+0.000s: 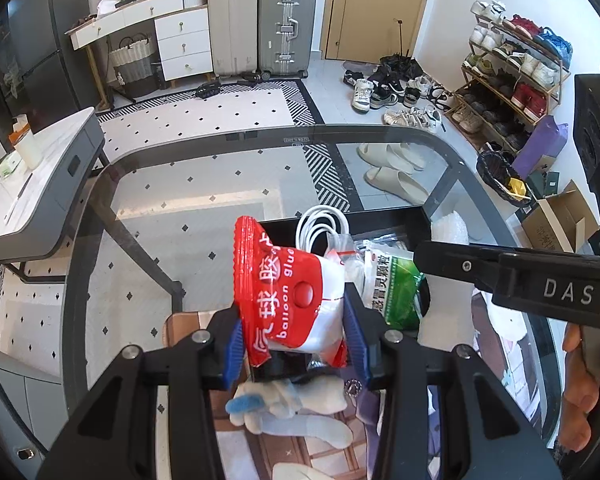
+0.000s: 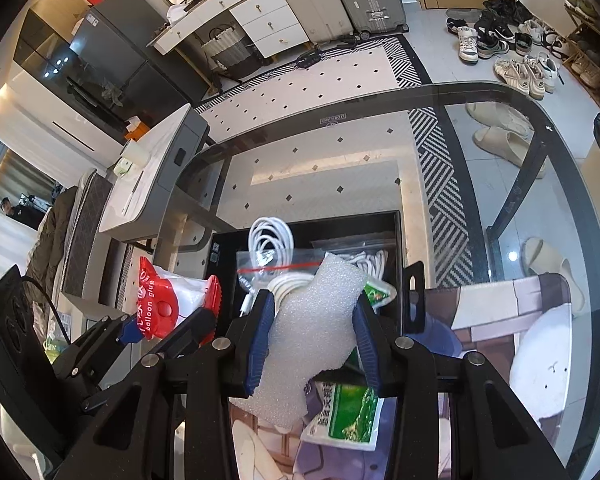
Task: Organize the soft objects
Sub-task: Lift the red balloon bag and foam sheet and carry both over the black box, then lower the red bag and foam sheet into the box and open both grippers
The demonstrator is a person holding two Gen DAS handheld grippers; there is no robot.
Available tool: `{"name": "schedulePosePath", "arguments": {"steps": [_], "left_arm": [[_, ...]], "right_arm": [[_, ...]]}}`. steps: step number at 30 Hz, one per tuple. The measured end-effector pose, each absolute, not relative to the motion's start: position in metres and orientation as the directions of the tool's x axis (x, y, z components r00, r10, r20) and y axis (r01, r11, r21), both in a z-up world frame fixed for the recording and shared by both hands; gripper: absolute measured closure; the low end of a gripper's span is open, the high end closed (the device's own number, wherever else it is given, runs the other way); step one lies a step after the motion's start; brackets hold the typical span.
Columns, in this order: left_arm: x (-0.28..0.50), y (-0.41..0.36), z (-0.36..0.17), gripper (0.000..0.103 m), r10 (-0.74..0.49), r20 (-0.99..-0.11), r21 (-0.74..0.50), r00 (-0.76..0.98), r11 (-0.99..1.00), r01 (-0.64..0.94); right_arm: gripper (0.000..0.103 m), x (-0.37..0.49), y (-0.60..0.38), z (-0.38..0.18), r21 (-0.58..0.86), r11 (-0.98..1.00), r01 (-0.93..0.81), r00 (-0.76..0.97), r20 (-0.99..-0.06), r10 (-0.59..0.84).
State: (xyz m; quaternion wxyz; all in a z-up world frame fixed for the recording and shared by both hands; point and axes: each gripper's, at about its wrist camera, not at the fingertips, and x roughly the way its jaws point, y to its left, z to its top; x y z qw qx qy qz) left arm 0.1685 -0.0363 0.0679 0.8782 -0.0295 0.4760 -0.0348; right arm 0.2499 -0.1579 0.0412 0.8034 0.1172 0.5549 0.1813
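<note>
My left gripper [image 1: 294,330] is shut on a red and white balloon glue packet [image 1: 288,288] and holds it above the glass table, just left of a black tray [image 1: 396,220]. The packet also shows in the right wrist view [image 2: 168,300]. My right gripper [image 2: 314,332] is shut on a white foam sheet [image 2: 316,332] over the tray's near edge [image 2: 400,248]. In the tray lie bagged white cables [image 2: 268,248] and a green sachet [image 2: 376,294]. Another green sachet [image 2: 348,412] lies on a printed mat [image 2: 496,312]. A white plush toy [image 1: 300,412] lies below the left gripper.
The glass table's [image 1: 220,184] rounded rim [image 2: 480,88] runs across the far side. A grey side table [image 1: 40,184] stands to the left. Slippers [image 1: 396,168], shoes and a shoe rack [image 1: 516,80] are on the floor beyond. A white round object [image 2: 548,360] lies on the mat.
</note>
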Motion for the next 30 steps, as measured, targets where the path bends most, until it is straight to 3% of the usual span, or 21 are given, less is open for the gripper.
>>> {"name": "schedulePosePath", "arguments": {"steps": [23, 27, 30], "left_arm": [[0.19, -0.042, 0.029, 0.06, -0.093, -0.871, -0.089, 0.483, 0.996, 0.033], [0.19, -0.043, 0.028, 0.055, -0.098, -0.871, -0.091, 0.481, 0.995, 0.038], [0.188, -0.044, 0.029, 0.045, -0.12, -0.869, -0.108, 0.48, 0.993, 0.052]], "right_arm": [[0.063, 0.274, -0.143, -0.001, 0.313, 0.936, -0.162, 0.289, -0.891, 0.349], [0.061, 0.271, -0.141, 0.002, 0.307, 0.937, -0.17, 0.296, -0.891, 0.345], [0.053, 0.27, -0.144, 0.006, 0.312, 0.935, -0.171, 0.301, -0.887, 0.351]]}}
